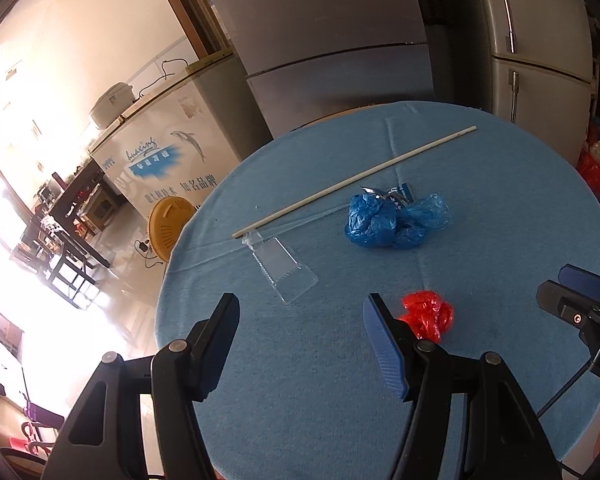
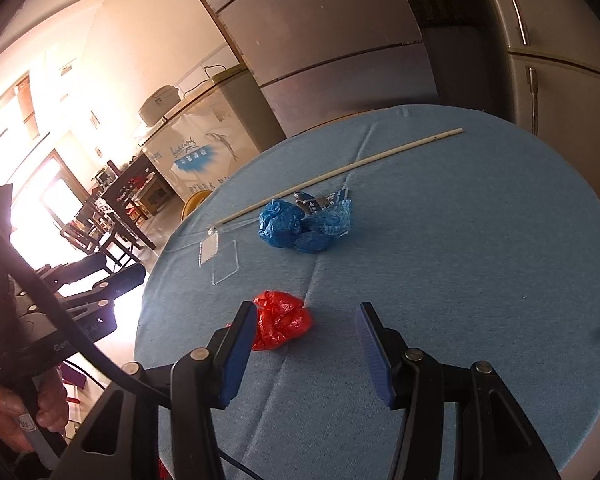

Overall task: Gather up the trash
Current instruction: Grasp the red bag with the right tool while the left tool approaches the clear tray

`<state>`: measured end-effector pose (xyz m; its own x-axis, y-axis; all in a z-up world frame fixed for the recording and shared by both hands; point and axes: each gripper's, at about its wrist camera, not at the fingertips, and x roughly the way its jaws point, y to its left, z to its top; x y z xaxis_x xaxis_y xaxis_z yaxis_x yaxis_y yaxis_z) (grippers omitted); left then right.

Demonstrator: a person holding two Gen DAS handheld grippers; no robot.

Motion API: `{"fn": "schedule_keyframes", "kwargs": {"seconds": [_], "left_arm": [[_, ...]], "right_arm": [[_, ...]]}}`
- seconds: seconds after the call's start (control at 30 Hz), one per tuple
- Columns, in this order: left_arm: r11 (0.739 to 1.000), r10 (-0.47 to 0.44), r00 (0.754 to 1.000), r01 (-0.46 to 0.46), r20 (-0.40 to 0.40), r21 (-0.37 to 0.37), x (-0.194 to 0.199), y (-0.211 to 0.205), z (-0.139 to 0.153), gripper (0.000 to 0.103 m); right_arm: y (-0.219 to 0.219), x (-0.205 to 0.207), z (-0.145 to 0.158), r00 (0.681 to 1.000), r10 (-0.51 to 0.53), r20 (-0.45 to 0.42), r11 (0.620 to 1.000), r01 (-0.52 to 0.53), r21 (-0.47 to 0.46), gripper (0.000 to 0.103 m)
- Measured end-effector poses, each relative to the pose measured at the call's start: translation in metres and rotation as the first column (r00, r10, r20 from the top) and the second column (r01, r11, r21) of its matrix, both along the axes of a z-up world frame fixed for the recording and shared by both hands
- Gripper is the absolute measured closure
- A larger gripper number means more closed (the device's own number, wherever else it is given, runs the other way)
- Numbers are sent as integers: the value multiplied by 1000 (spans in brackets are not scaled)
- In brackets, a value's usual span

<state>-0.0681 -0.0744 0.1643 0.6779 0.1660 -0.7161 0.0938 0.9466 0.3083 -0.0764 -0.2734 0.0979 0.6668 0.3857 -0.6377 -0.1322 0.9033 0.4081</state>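
Trash lies on a round table with a blue cloth. A crumpled red plastic bag sits nearest me. Beyond it lies a wad of blue plastic with a small dark wrapper behind it. A clear plastic packet and a long thin stick lie further left. My left gripper hovers open above the cloth, the red bag just right of its right finger. My right gripper is open, the red bag beside its left finger, untouched.
Grey refrigerators stand behind the table. A white chest freezer with a rice cooker on it, a yellow fan and dark chairs stand to the left on the floor. A hand holds the left gripper's handle.
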Motion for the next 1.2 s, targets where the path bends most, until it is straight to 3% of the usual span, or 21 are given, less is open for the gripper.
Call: {"fn": "schedule_keyframes", "kwargs": {"seconds": [0.27,0.5,0.7,0.83,0.93,1.2], "left_arm": [[1000,16,1000,-16,-27,-6,10,16,-11,38],[987,156,979,-159,-128,-15,20,81,-44,38],[970,232,957,-240,-172,-28,21,120,-59,38],[967,244,954,-253,-172,-32,23,128,-61,38],[967,242,954,-252,-178,-37,28,130,-63,38],[962,222,952,-249,-211,-115,57,137,-64,38]], "right_arm": [[9,19,-10,999,11,-42,1000,-11,11,48],[31,44,-31,990,70,-124,997,-65,51,48],[61,70,-61,960,129,-247,988,-103,116,48],[78,83,-82,929,135,-346,981,-76,178,48],[91,91,-92,912,111,-394,986,-52,157,48],[120,108,-96,904,65,-423,993,-18,114,48]]}}
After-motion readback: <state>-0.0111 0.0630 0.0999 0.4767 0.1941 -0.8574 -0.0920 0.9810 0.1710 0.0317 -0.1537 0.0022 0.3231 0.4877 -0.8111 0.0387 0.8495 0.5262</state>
